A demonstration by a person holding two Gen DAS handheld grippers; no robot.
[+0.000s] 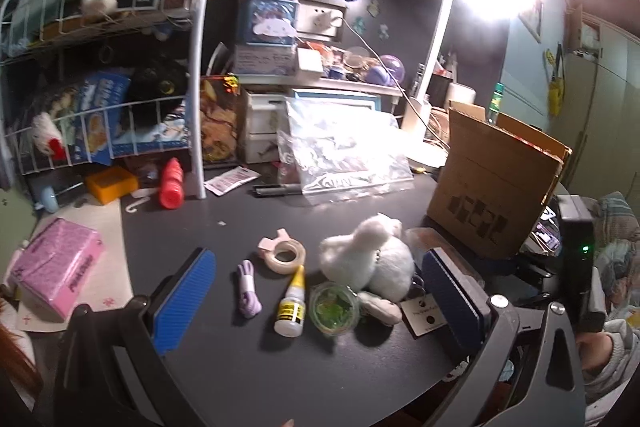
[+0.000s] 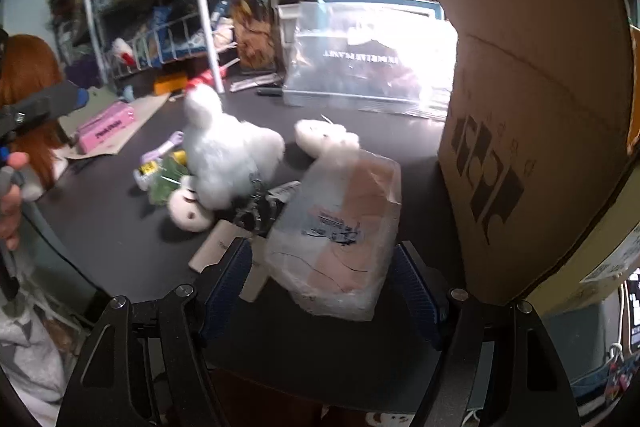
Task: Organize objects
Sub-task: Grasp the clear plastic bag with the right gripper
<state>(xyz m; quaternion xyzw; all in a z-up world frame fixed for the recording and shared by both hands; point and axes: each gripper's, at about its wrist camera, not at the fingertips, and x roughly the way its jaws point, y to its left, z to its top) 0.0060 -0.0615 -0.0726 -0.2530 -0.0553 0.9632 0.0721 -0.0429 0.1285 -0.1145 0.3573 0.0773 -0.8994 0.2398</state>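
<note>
Glue bottle (image 1: 291, 307) lying, nozzle away

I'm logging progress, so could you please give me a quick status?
Left gripper open, empty. Right gripper open around plastic-wrapped packet, no grip visible. Cardboard box close alongside; white plush just beyond.

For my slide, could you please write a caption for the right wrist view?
Right gripper straddling a plastic-wrapped packet on the dark table, beside a white plush toy and cardboard box.
</note>
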